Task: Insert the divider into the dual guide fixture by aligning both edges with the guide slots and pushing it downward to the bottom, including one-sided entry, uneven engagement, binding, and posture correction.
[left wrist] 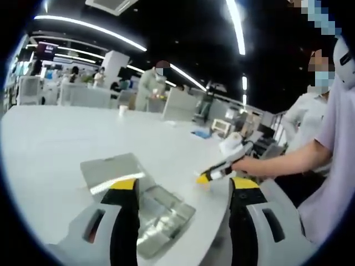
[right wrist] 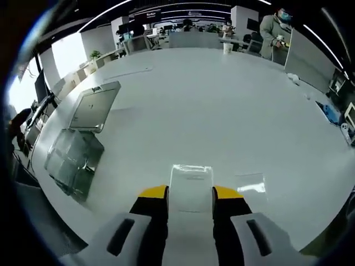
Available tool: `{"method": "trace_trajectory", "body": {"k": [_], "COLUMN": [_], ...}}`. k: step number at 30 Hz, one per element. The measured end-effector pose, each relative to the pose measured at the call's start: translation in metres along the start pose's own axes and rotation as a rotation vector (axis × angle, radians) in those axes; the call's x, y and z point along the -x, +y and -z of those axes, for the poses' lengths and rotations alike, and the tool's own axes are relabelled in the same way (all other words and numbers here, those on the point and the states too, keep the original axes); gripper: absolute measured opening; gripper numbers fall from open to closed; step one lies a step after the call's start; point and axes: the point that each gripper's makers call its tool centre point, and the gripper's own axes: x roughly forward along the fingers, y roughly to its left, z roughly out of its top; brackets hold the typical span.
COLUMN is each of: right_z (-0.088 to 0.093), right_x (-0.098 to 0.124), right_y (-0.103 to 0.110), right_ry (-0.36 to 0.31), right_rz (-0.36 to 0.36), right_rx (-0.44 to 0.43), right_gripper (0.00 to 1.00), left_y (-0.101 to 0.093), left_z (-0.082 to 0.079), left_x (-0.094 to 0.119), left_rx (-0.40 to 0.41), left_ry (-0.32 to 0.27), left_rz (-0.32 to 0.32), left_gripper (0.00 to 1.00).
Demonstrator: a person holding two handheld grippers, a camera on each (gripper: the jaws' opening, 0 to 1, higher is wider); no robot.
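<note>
— Between the right gripper [right wrist: 190, 202]'s yellow-tipped jaws, what do you see?

— A clear flat sheet, the divider [right wrist: 191, 187]. The jaws are closed against its two side edges, and it juts forward over the white table [right wrist: 222, 105], near that table's closest edge in the right gripper view.

— And the fixture?

— Off to the left in that view, close to the table's left edge: a clear box, the guide fixture [right wrist: 73, 158], well apart from the divider. Just beyond it lies a grey flat panel [right wrist: 95, 105], touching it or nearly so; I cannot tell which.

— Anything between the divider and the fixture?

— Bare tabletop only. Further off, a paper cup [right wrist: 227, 47] stands near the far edge, and a person in a pale coat [right wrist: 274, 30] is behind it.

— Now the left gripper.

— The left gripper [left wrist: 183, 191] holds nothing; its jaws stand wide apart. Under and just ahead of its left jaw sits the same guide fixture [left wrist: 163, 213], with the grey panel [left wrist: 108, 169] beyond it.

— Does the other hand show there?

— Yes, in the left gripper view the right gripper [left wrist: 213, 173] comes in from the right, held by a gloved hand [left wrist: 232, 145], low over the table. A bystander in a white shirt [left wrist: 305, 119] stands behind that arm, and grey partitions [left wrist: 180, 105] rise along the far edge.
</note>
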Motion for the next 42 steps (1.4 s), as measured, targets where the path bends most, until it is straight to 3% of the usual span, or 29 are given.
{"method": "trace_trajectory", "body": {"k": [9,21,42], "right_z": [-0.015,-0.035,-0.075], "right_x": [0.011,0.028,0.071], "right_y": [0.006,0.018,0.078], "right_ry": [-0.059,-0.129,-0.292], "right_rz": [-0.012,-0.031,-0.141], "right_rx": [0.010,0.032,0.113], "right_gripper": [0.27,0.26,0.26], "left_y": [0.006,0.002,-0.005], "left_z": [0.000,-0.006,0.004], "left_x": [-0.003,-0.014,-0.033], "left_rx": [0.053,0.114,0.200], "left_ry": [0.008,-0.008,0.046], "left_rz": [-0.012,0.017,0.047], "left_gripper": [0.57,0.52,0.46]}}
